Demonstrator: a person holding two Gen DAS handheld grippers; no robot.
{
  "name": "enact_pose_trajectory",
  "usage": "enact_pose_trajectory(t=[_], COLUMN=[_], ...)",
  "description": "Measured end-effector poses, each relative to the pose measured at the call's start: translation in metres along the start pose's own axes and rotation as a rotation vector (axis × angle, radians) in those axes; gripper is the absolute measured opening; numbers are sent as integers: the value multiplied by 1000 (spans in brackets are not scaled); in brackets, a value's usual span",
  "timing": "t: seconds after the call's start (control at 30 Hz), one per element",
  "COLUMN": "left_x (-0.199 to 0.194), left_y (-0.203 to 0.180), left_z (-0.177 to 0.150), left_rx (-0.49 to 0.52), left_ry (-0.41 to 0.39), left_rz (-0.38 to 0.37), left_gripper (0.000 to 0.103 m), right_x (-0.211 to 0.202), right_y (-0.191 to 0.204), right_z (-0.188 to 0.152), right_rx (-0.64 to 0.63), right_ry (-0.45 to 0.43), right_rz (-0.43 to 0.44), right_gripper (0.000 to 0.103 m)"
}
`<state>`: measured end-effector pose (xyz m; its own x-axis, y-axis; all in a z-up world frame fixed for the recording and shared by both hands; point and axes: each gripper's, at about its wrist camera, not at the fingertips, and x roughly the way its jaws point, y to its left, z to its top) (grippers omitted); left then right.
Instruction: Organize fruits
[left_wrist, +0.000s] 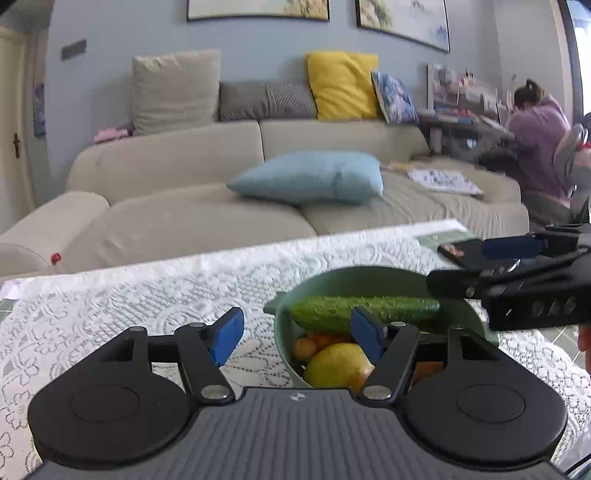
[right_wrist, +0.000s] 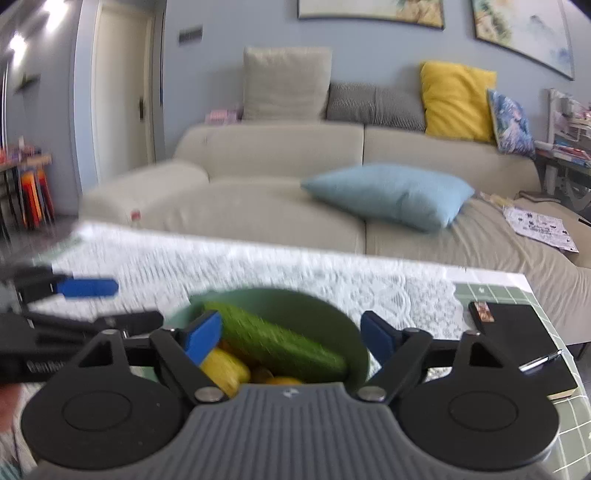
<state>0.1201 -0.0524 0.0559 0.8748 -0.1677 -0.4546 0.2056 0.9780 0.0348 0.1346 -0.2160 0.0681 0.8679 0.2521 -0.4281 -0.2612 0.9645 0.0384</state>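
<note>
The left gripper (left_wrist: 297, 338) and the right gripper (right_wrist: 290, 338) both stand wide apart, nothing between their flat blue pads. Just beyond them a round green bowl (left_wrist: 373, 275) sits on the white lace tablecloth (left_wrist: 147, 295). A long bumpy cucumber (left_wrist: 365, 312) lies across its rim, above a smooth yellow lemon (left_wrist: 338, 365) and small oranges (left_wrist: 304, 349). A black notebook (right_wrist: 524, 343) lies near. Behind is a beige sofa (left_wrist: 177, 218) with a soft blue pillow (left_wrist: 314, 177).

Home living room. Beige fabric sofa (left_wrist: 258, 177) at 12 o'clock, with yellow square cushion (left_wrist: 341, 85) and pale blue pillow (left_wrist: 310, 177); framed paintings (left_wrist: 402, 22) on grey-blue wall; white lace-covered surface (left_wrist: 147, 295) in foreground.
</note>
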Motion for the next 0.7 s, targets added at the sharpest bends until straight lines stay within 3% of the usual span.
enact_pose_trajectory(t=[0.17, 0.27, 0.7], left_x=[-24, -34, -64], left_y=[4, 6, 22], left_z=[-5, -10, -32], left_rx=[-15, -10, -77], left_ry=[-92, -133, -131], left_rz=[57, 110, 190], left_gripper=[87, 90, 94], right_x=[-26, -34, -53], right_y=[9, 17, 54], right_z=[4, 2, -29], right_rx=[43, 51, 78], right_ry=[-103, -129, -140], right_rz=[-4, 3, 55], right_gripper=[94, 96, 99])
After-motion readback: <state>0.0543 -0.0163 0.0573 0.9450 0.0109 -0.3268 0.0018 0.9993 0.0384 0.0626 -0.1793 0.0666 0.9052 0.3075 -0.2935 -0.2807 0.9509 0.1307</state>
